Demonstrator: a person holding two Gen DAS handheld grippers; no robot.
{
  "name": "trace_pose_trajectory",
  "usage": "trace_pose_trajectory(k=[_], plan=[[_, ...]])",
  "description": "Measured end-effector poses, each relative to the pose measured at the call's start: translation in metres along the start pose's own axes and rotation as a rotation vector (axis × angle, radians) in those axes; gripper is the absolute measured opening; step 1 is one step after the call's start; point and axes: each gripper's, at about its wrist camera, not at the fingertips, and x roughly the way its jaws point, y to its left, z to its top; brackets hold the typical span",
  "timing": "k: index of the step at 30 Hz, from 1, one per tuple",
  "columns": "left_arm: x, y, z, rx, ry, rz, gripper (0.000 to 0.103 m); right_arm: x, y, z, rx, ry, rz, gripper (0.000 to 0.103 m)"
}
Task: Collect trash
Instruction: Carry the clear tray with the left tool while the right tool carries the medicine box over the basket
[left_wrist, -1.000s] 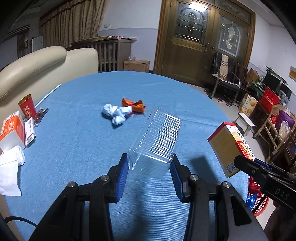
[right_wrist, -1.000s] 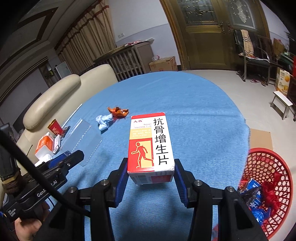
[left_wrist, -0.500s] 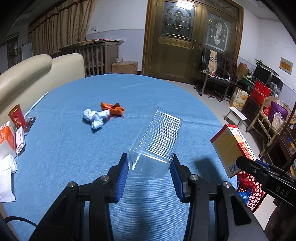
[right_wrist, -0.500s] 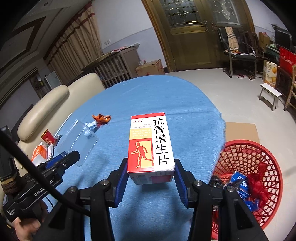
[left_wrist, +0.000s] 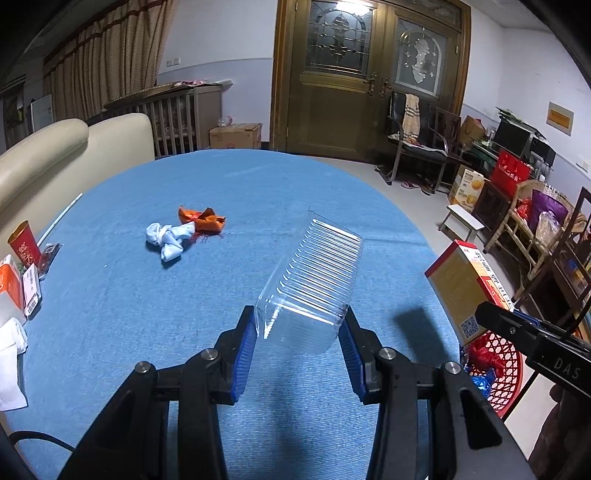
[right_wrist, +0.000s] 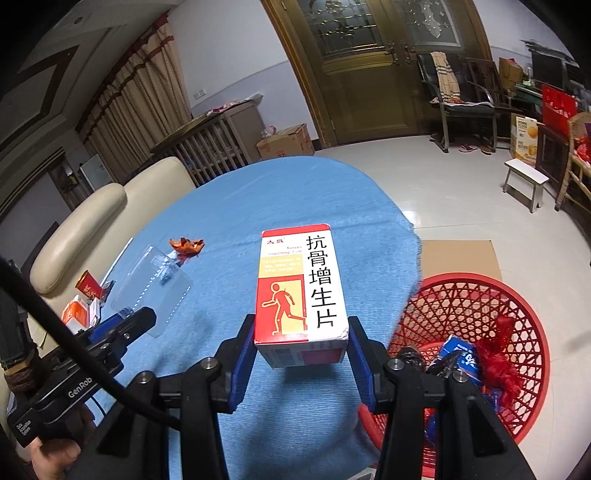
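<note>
Two grippers carry trash above the blue surface: left gripper clamps a clear plastic tray, right gripper a medicine box. Released early, either could miss the red basket.

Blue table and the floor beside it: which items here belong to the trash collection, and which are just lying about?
Job:
- clear plastic tray, in the left gripper
- medicine box, in the right gripper
- red basket
- orange wrapper
- crumpled blue-white wad

Lying about:
- red cup
- white stool
- cardboard box
</note>
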Motion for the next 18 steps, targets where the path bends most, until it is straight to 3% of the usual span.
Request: trace_pose_trajectory(k=[18], plan=[[-0.002,-0.026,0.006,0.048,-0.006,-0.044,0.045,-0.019,-0.037,0.000,0.064,-0.027,-0.063,0.050]])
